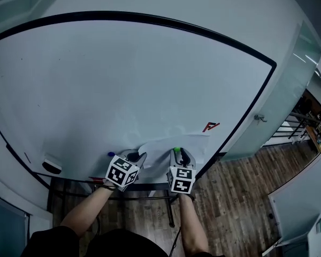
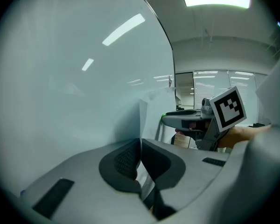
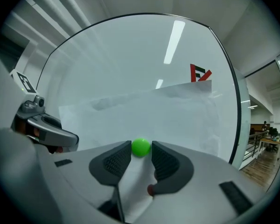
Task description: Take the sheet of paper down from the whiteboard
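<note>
A white sheet of paper (image 1: 174, 142) hangs low on the whiteboard (image 1: 123, 84), and a round green magnet (image 1: 176, 150) sits on its lower part. My left gripper (image 1: 141, 157) is shut on the sheet's left edge (image 2: 150, 120), which stands away from the board between the pads (image 2: 141, 148). My right gripper (image 1: 178, 154) is level with the magnet (image 3: 140, 147). Its jaws stand apart with the magnet between the fingertips (image 3: 141, 151). The paper (image 3: 158, 108) fills the board behind them. The right gripper's marker cube (image 2: 228, 108) shows to the right in the left gripper view.
A red letter-shaped mark (image 1: 211, 126) (image 3: 199, 73) sits on the board just above the sheet's top right corner. A blue magnet (image 1: 111, 155) and an eraser (image 1: 52, 165) lie near the board's lower left. A glass wall with a handle (image 1: 260, 118) and wooden floor (image 1: 241, 191) are at the right.
</note>
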